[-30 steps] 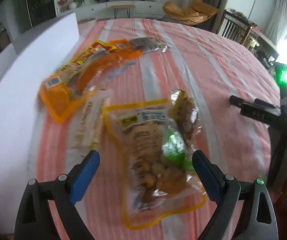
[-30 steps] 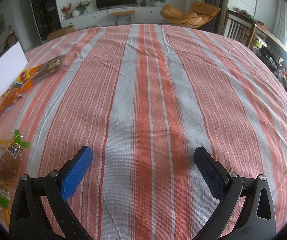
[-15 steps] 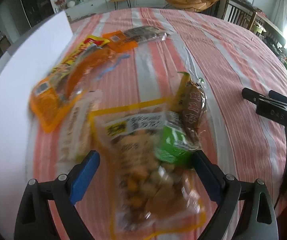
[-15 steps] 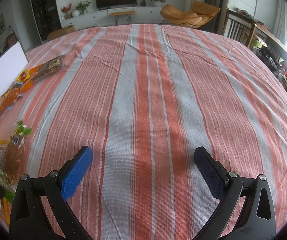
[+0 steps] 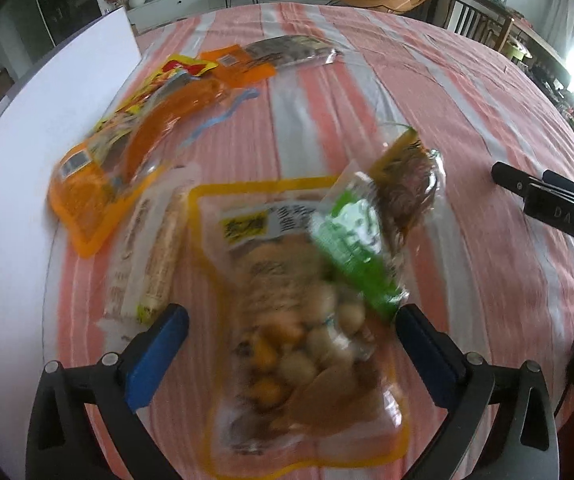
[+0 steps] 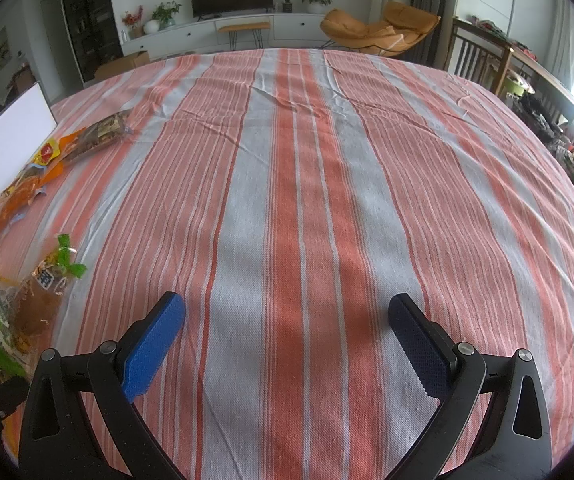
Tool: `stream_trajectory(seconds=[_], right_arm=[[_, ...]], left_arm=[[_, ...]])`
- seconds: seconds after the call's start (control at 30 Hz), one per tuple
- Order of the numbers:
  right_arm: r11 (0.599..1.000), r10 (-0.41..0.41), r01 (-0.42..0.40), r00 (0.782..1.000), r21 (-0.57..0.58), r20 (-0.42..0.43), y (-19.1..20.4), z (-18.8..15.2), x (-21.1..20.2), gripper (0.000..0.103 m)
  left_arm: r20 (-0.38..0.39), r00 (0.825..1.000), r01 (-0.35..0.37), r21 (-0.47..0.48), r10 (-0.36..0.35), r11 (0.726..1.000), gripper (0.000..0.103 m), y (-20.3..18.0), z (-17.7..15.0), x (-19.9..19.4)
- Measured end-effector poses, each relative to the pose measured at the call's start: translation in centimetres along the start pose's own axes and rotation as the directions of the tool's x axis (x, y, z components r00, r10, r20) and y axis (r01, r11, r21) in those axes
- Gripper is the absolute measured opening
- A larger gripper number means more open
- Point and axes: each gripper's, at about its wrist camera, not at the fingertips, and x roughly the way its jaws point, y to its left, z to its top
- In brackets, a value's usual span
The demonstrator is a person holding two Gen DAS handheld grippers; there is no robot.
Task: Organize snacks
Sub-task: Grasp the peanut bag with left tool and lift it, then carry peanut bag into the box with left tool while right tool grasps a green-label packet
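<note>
While its jaws are opening, the left gripper straddles the yellow-edged snack bag.

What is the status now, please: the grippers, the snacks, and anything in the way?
Left gripper opening over yellow-edged snack bag, fingers not pressing. Right gripper open, empty. Green packet lies across the bag.

Snack bags crowd the bench's left side beside a white board. The striped cloth further right lies bare.
</note>
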Motion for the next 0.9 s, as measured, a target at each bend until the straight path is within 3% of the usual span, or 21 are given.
stream_trajectory(seconds=[0.07, 0.13, 0.17, 0.23, 0.43, 0.5, 0.57, 0.63, 0.67, 0.7, 0.73, 0.8, 0.87, 0.9], right_arm=[[1.000, 0.000, 0.000, 1.000, 0.000, 0.000, 0.0, 0.0, 0.0, 0.103], [1.000, 0.000, 0.000, 1.000, 0.000, 0.000, 0.0, 0.0, 0.0, 0.103], [1.000, 0.000, 0.000, 1.000, 0.000, 0.000, 0.0, 0.0, 0.0, 0.103], [1.000, 0.000, 0.000, 1.000, 0.000, 0.000, 0.0, 0.0, 0.0, 0.103], [1.000, -0.008, 0.008, 1.000, 0.012, -0.002, 0.1, 0.1, 0.1, 0.103], [0.999, 0.030, -0.029, 0.996, 0.019, -0.087, 0.0, 1.0, 0.1, 0.101], [0.961, 0.240, -0.218, 0.963, 0.171, -0.122, -0.5, 1.4, -1.7, 0.101], [0.853, 0.461, -0.407, 0.881, 0.326, -0.108, 0.2, 1.5, -3.3, 0.101], [0.821, 0.524, -0.454, 0.840, 0.346, -0.139, 1.8, 1.9, -3.6, 0.101], [0.811, 0.551, -0.475, 0.818, 0.342, -0.169, 3.4, 2.3, -3.5, 0.100], [0.817, 0.550, -0.476, 0.812, 0.325, -0.194, 5.1, 2.7, -3.3, 0.100], [0.875, 0.465, -0.403, 0.855, 0.270, -0.231, 8.1, 3.9, -2.2, 0.099], [0.916, 0.383, -0.322, 0.881, 0.238, -0.280, 10.4, 4.6, -0.4, 0.077], [0.922, 0.371, -0.306, 0.875, 0.237, -0.311, 11.1, 4.6, 0.5, 0.053]], left_arm=[[0.008, 1.000, 0.003, 0.005, -0.003, 1.000, 0.101, 0.0, -0.1, -0.1], [0.031, 0.999, 0.014, 0.031, -0.015, 0.999, 0.089, -0.4, -0.2, -0.4], [0.040, 0.999, 0.023, 0.061, -0.025, 0.998, 0.076, -0.8, -0.4, -0.8], [0.043, 0.999, 0.005, 0.109, -0.010, 0.994, 0.065, -1.2, -0.9, -1.5], [0.065, 0.997, 0.032, 0.074, -0.037, 0.997, 0.060, 1.2, -4.6, -3.8], [0.077, 0.996, 0.034, 0.060, -0.038, 0.998, 0.059, 2.1, -5.6, -4.3], [0.105, 0.993, 0.054, 0.039, -0.058, 0.998, 0.059, 3.1, -6.7, -4.9], [0.135, 0.987, 0.081, 0.010, -0.081, 0.997, 0.059, 4.0, -7.1, -5.3], [0.147, 0.985, 0.090, -0.002, -0.089, 0.996, 0.059, 4.3, -7.1, -5.5], [0.161, 0.982, 0.104, -0.013, -0.101, 0.994, 0.059, 4.5, -7.1, -5.8], [0.170, 0.979, 0.113, -0.017, -0.109, 0.993, 0.059, 4.6, -7.1, -6.2], [0.199, 0.972, 0.128, -0.012, -0.123, 0.992, 0.059, 4.9, -7.2, -7.3], [0.224, 0.965, 0.140, -0.011, -0.134, 0.990, 0.059, 5.3, -7.6, -8.6], [0.235, 0.961, 0.153, -0.016, -0.145, 0.988, 0.059, 5.6, -7.9, -9.3]])
